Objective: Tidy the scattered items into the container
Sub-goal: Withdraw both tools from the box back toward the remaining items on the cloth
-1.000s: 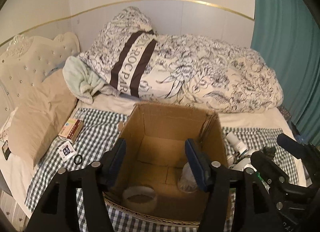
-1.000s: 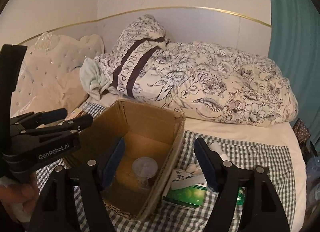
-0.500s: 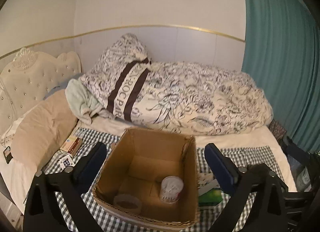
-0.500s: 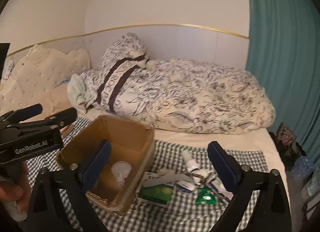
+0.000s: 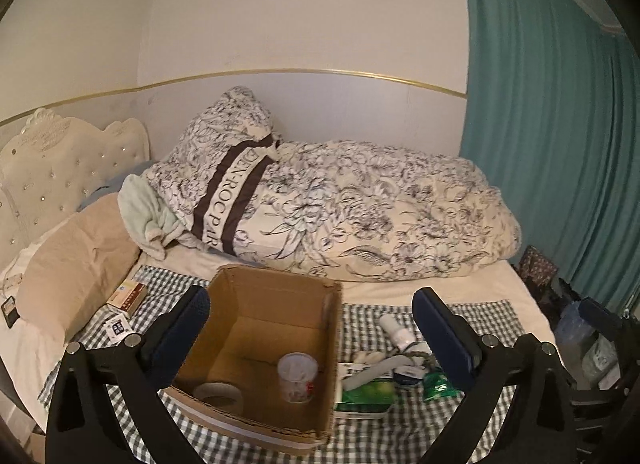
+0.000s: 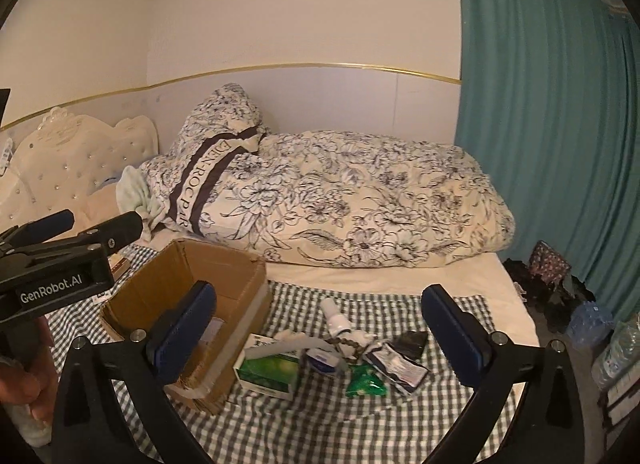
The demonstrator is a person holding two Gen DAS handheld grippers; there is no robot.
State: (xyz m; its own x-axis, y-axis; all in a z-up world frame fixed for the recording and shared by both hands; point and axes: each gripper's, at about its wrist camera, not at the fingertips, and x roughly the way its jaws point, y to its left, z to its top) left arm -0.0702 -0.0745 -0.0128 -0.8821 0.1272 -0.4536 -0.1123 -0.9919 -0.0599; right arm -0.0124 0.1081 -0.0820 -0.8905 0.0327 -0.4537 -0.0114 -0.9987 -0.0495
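An open cardboard box stands on the checked cloth and holds a tape roll and a clear plastic cup. My left gripper hovers short of the box, open wide, with nothing between its pads. To the right of the box lie a green carton, a white bottle, a green packet and a dark-and-white sachet. My right gripper hangs above this pile, open and empty. The left gripper shows at the left edge of that view.
An orange-and-white box and a small white carton lie left of the cardboard box. A floral duvet and beige pillow fill the far side of the bed. A teal curtain and floor clutter are at the right.
Both grippers have drawn back and upward from the box, and their jaws have spread from half open to wide. The cup stays inside the box.
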